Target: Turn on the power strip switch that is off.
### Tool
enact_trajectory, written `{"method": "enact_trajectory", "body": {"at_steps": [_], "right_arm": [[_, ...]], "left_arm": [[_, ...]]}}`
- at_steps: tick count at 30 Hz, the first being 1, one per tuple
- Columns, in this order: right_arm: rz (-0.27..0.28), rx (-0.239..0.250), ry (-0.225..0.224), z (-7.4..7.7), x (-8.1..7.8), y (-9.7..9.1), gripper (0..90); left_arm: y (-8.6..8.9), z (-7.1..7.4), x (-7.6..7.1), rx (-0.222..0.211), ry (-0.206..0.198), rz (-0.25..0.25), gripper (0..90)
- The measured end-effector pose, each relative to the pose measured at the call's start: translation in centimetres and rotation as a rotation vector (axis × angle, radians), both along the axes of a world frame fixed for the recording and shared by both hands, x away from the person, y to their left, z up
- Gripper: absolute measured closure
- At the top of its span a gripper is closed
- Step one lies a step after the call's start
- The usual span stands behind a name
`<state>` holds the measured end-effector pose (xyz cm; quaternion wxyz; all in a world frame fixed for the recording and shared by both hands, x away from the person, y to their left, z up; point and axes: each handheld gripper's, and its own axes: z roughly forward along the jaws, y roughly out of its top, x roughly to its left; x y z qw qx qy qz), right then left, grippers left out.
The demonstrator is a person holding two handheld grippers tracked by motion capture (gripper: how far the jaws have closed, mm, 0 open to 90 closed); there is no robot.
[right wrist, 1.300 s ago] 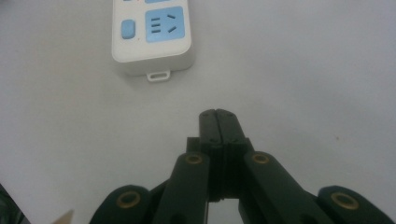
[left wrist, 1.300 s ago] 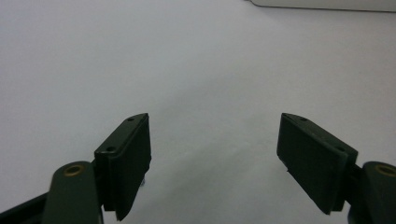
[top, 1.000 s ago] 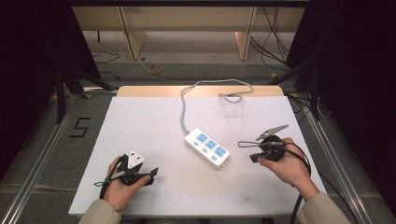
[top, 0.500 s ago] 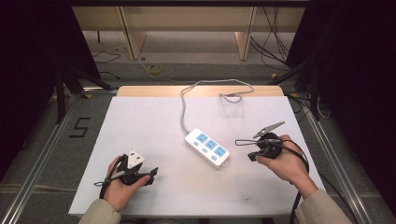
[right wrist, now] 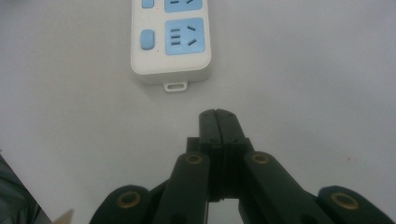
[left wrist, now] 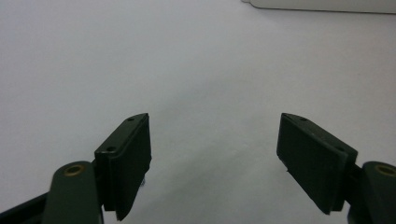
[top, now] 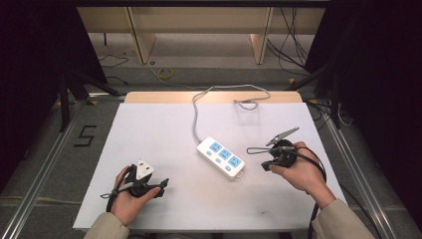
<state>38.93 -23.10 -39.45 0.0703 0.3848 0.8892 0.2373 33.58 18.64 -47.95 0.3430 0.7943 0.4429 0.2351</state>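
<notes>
A white power strip (top: 221, 157) with three blue sockets lies slantwise in the middle of the white table (top: 149, 124). Its grey cable (top: 197, 112) runs to the far edge. My right gripper (top: 264, 166) is held to the right of the strip and points at its near end. In the right gripper view the strip's end (right wrist: 170, 46) lies just ahead of my right gripper (right wrist: 217, 114), whose jaws are shut on nothing. My left gripper (top: 159, 184) rests at the front left, open. In the left gripper view my left gripper (left wrist: 215, 158) has bare table between its jaws.
A small white block (top: 144, 169) shows at the left hand; I cannot tell whether it lies on the table or belongs to the gripper. Black cables (top: 313, 169) trail from the right hand. A metal frame rail (top: 348, 159) borders the table's right side.
The right hand with its shut gripper has drifted slightly away from the person and to the left. The left hand and the power strip have stayed put.
</notes>
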Motion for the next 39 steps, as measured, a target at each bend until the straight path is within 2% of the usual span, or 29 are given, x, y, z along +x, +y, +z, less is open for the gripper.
{"method": "enact_trajectory", "body": {"at_steps": [39], "right_arm": [[0.03, -0.021, 0.012, 0.6, 0.7, 2.0, 90.0]], "left_arm": [[-0.1, 0.1, 0.0, 0.011, -0.007, -0.008, 26.3]]}}
